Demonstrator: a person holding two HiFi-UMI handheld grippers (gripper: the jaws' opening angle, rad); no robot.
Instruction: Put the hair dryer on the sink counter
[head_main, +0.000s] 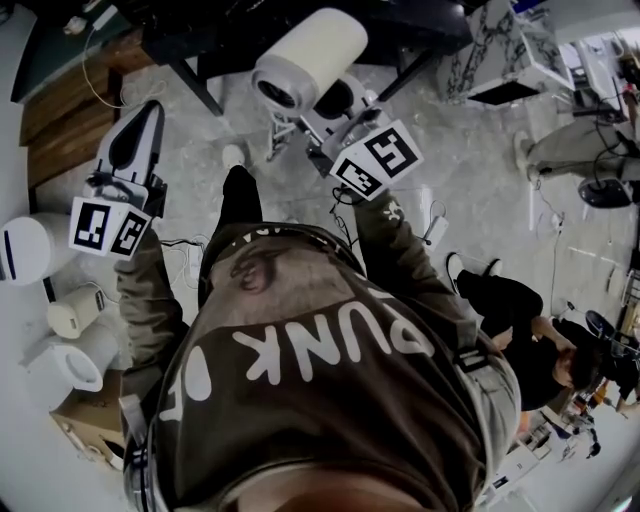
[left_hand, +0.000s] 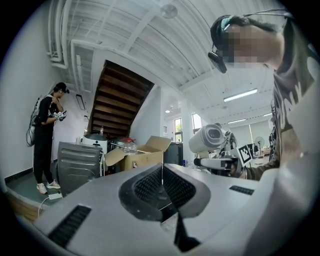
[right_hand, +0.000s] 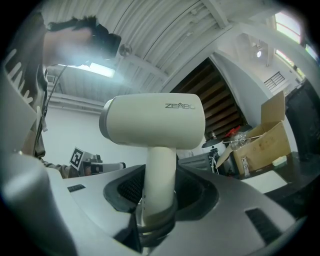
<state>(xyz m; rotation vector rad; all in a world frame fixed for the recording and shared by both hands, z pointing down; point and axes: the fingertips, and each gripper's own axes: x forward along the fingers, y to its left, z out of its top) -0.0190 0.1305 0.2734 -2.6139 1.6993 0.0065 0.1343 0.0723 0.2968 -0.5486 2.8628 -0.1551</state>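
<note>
The brown shirt (head_main: 330, 400) with white letters is seen closest; beyond it the hair dryer (right_hand: 155, 125), a smooth matte cream cylinder, is held in the air by its round handle, on which the ribbed black pads of the right gripper (right_hand: 159, 200) are clamped. The left gripper (left_hand: 162, 187) is closed together, empty. Carrying is judged under way; no sink counter is recognised, so the placing is left
</note>
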